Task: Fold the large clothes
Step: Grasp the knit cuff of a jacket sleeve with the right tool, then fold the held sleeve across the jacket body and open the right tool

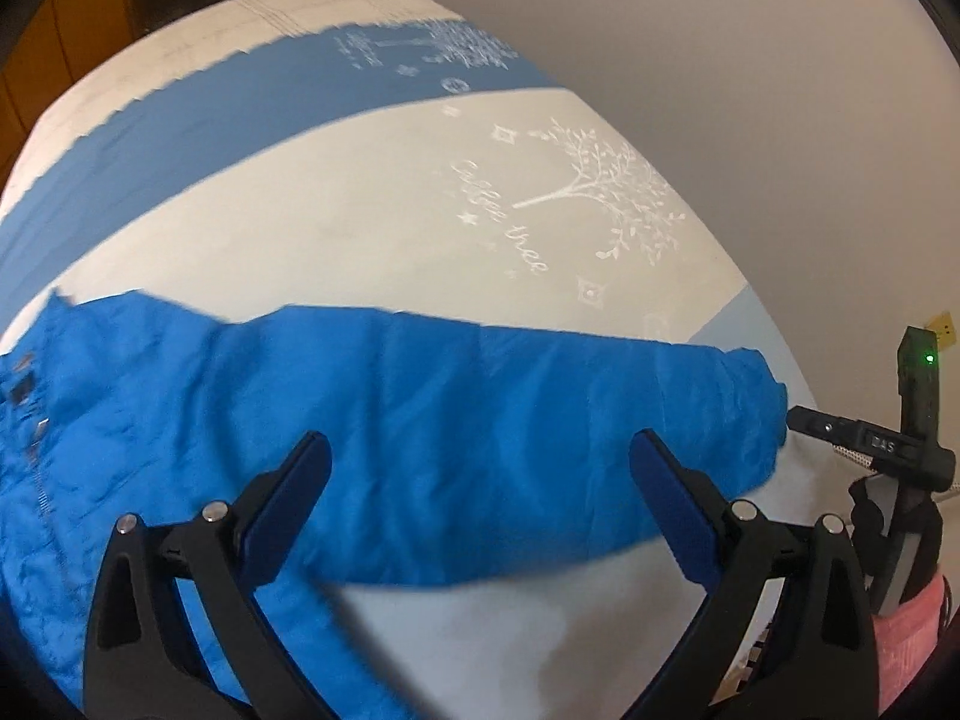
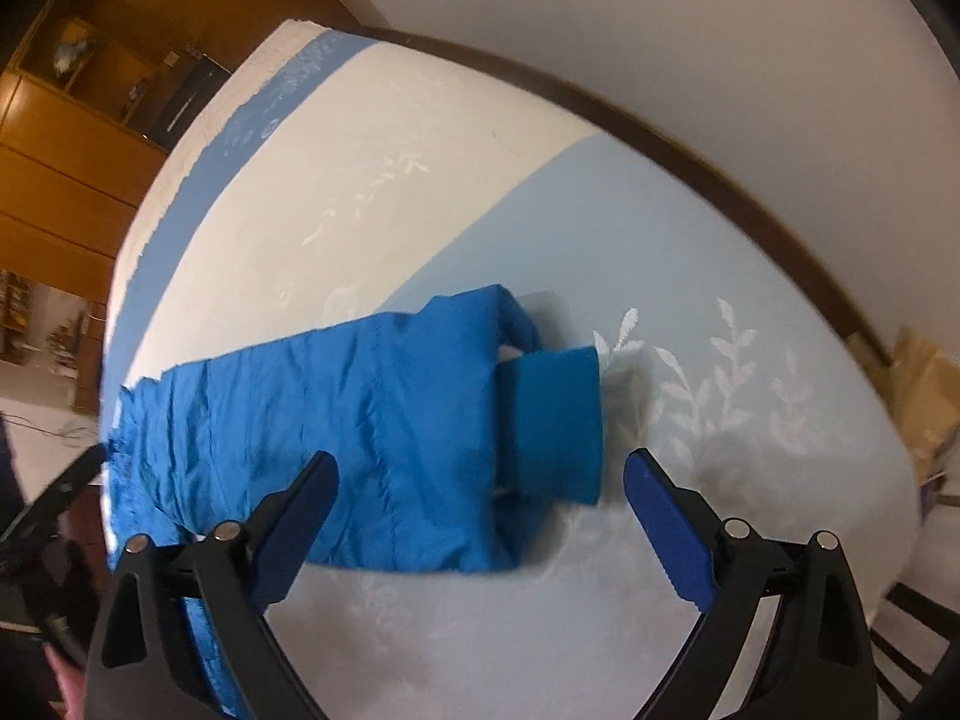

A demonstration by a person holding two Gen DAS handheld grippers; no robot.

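Jacket: my blue jacket (image 1: 420,420) lies across the middle of the frame on the bed (image 1: 360,228), its sleeve stretched toward the right.
Cuff: the sleeve's cuff (image 2: 549,426) lies at centre frame on the pale blue stripe.
Left gripper: my left gripper (image 1: 480,504) is spread wide above the sleeve, gripping nothing.
Right gripper: my right gripper (image 2: 480,516) is equally wide, empty, over the cuff end.

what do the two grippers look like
Both the left gripper and right gripper have black plastic scissor-like frames with silver rivets and flat dark blue finger pads. The left wrist view also shows a black device with a green light.
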